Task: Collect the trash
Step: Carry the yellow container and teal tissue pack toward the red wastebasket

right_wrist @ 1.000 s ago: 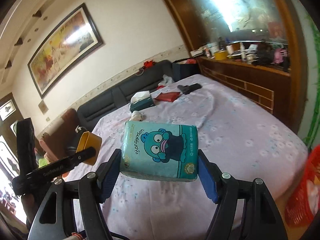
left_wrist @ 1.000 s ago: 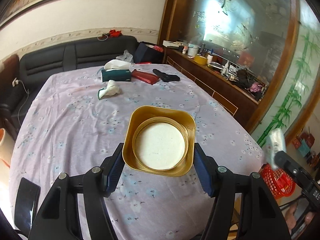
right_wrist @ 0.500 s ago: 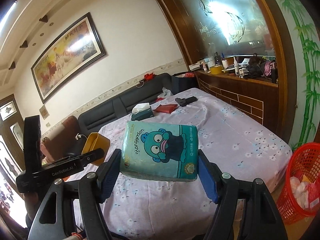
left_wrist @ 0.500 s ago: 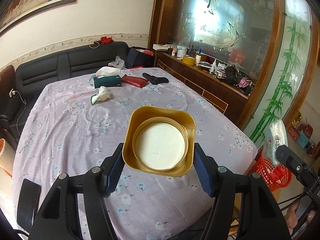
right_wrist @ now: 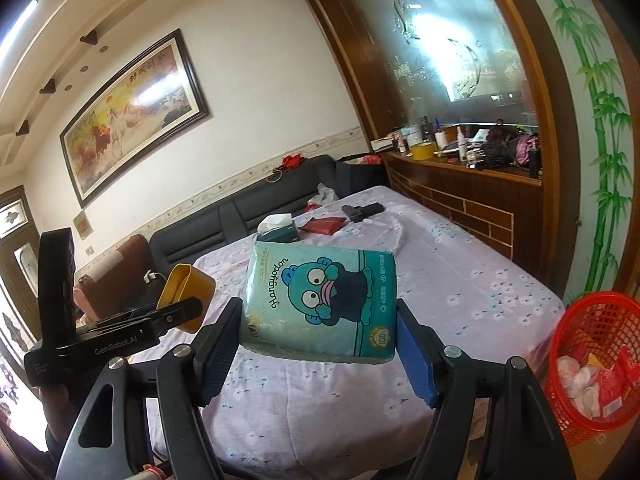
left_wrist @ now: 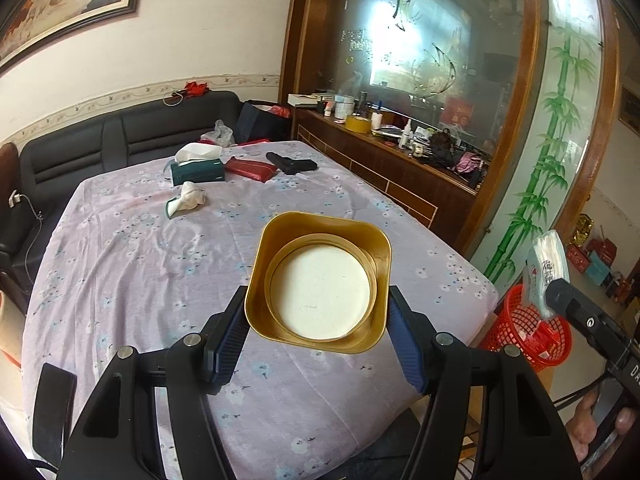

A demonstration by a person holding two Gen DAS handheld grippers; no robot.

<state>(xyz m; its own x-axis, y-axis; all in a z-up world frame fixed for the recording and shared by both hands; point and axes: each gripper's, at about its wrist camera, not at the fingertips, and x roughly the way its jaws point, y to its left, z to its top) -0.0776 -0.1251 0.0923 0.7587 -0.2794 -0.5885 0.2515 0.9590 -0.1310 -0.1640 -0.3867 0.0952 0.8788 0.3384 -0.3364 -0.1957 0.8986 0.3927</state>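
Observation:
My left gripper (left_wrist: 320, 334) is shut on a gold square tin (left_wrist: 320, 276) with a white round inside, held above the near end of the table. It also shows at the left of the right wrist view (right_wrist: 186, 296). My right gripper (right_wrist: 318, 350) is shut on a teal tissue pack (right_wrist: 320, 304) with a cartoon face, held above the table's near right corner. The pack shows edge-on in the left wrist view (left_wrist: 546, 276). A red mesh basket (right_wrist: 596, 364) with wrappers and tissues stands on the floor to the right of the table, also in the left wrist view (left_wrist: 524, 328).
The table has a lilac flowered cloth (left_wrist: 140, 248). At its far end lie a crumpled tissue (left_wrist: 186, 200), a green tissue box (left_wrist: 196, 168), a red pouch (left_wrist: 250, 168) and a black object (left_wrist: 292, 164). A black sofa (left_wrist: 100, 140) stands behind, a wooden sideboard (left_wrist: 400, 164) to the right.
Both grippers have pulled back and up from the table with their loads still held. The red basket has come further into both views.

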